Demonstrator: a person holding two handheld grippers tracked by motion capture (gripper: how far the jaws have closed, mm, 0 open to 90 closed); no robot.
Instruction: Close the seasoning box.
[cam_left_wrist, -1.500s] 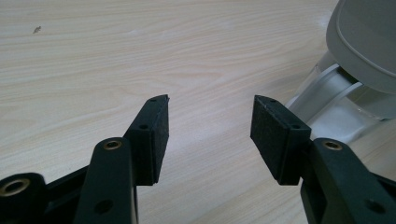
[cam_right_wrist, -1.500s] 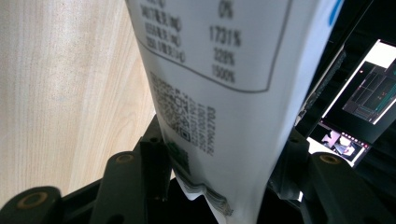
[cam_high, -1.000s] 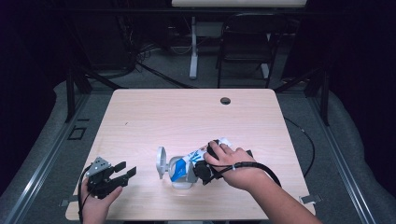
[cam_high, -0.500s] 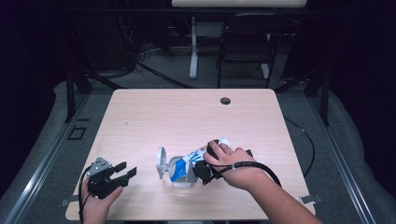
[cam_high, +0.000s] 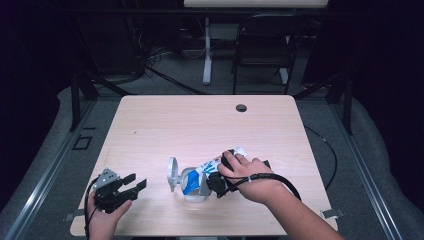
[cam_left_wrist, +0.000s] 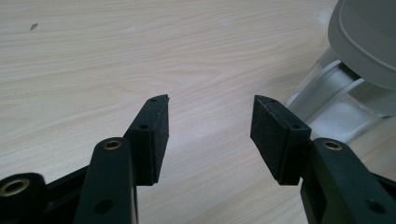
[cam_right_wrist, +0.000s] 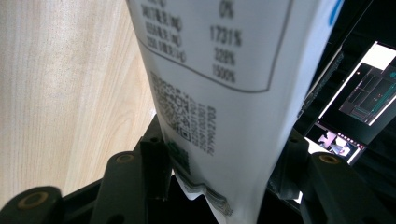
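Tabletop: pale wood-grain board with a small round dark hole near its far edge, right of centre.
Room: dark; a chair and stand legs on grey floor beyond the far edge.
Pouch: white and blue packet tilted over a clear container, near the front edge, right of centre.
Lid: grey hinged lid stands open at the container's left side.
Right gripper: clamped on the pouch, jaws wide on either side of it.
Left gripper: at the front left corner, jaws apart with nothing between them, pointing at the container.
Left gripper view: grey lid and clear wall close up at upper right.
Right gripper view: printed table and square code on the pouch; lit screens at right.
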